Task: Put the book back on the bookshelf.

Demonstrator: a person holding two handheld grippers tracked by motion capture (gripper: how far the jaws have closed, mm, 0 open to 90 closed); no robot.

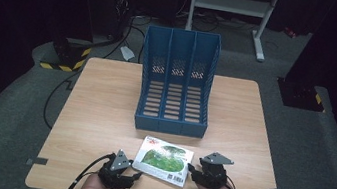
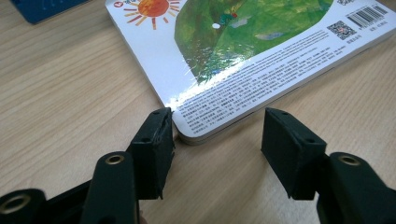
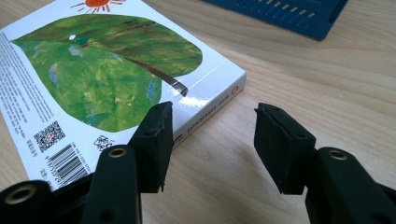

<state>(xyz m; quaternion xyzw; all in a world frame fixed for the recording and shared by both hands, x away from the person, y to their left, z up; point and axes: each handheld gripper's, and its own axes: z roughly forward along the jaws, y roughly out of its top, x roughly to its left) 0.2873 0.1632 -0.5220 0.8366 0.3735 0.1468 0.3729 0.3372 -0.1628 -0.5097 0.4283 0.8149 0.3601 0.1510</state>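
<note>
So the book is lying flat, back cover up, near my edge of the table, just in front of the blue file rack. The back shows a big green leaf, an orange sun, a barcode and a QR code, plus lines of tiny print I can't read. My left gripper sits low at one rounded corner, jaws partly open, one pad right against the edge and nothing pinched. My right gripper sits low at the spine side, also partly open, gripping nothing. Both hands come in from the near edge, one on each side of the book.
</note>
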